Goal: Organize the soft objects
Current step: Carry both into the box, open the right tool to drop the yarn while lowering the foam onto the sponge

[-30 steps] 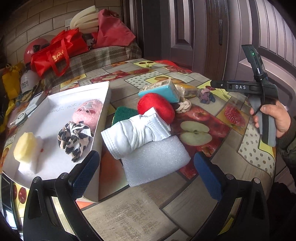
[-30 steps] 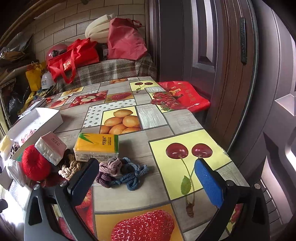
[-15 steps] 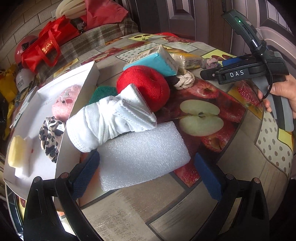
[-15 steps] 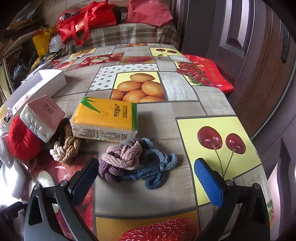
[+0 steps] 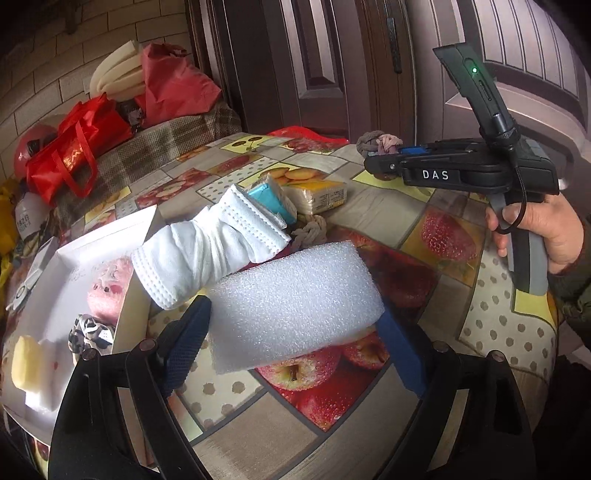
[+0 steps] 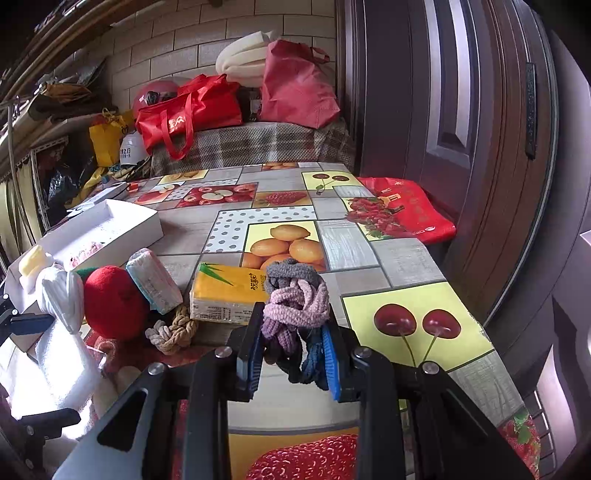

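Knotted rope toy (image 6: 295, 306) now gripped, lifted.

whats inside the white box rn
In the white box: a pink plush, a leopard-print scrunchie, a yellow sponge on a white block. The near wall hides the rest.

1. A lived-in home room is indicated, likely by an entrance.
2. A table (image 6: 388, 258) is covered by a fruit-print oilcloth.
3. Dark panelled wooden doors (image 6: 461, 110) are seen beside it.
4. Red shopping bags (image 6: 188, 110) are piled on a plaid-covered surface (image 6: 258, 144) against a tiled wall (image 6: 221, 33).
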Demonstrator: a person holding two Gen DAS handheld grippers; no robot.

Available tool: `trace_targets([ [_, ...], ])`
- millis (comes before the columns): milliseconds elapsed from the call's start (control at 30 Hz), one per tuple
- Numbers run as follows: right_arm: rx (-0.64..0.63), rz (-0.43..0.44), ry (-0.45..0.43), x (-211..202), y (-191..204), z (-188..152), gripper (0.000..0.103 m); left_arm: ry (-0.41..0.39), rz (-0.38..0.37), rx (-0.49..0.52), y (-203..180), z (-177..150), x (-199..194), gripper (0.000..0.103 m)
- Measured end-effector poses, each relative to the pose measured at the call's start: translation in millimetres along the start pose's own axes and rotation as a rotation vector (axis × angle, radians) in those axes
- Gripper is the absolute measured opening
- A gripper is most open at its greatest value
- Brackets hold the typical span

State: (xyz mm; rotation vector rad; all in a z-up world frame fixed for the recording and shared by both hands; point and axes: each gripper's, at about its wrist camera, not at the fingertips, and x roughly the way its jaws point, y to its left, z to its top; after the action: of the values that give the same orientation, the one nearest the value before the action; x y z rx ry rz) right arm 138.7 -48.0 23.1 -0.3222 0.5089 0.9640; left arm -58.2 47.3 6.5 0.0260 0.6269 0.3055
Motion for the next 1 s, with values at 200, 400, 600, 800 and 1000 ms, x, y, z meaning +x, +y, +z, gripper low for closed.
trace_targets([
  [200,0.000,-0.004,-0.062,-10.1,1.2,1.7,0.027,-0.195,0.048,-0.093,17.9,-3.8,-39.8,0.090],
  [400,0.016,0.020,-0.138,-25.1,15.1,1.1,0.027,-0.230,0.151,-0.157,50.7,-13.2,-52.3,0.090],
  [600,0.000,0.078,-0.161,-30.3,41.7,0.4,0.027,-0.275,0.191,-0.171,58.9,-24.5,-68.5,0.090],
  [800,-0.034,0.131,-0.201,-41.5,73.4,-3.3,0.027,-0.265,0.301,-0.238,82.0,-34.0,-73.3,0.090],
  [1000,-0.058,0.189,-0.225,-51.1,96.5,-7.6,0.027,-0.249,0.388,-0.297,119.1,-52.1,-82.8,0.090],
])
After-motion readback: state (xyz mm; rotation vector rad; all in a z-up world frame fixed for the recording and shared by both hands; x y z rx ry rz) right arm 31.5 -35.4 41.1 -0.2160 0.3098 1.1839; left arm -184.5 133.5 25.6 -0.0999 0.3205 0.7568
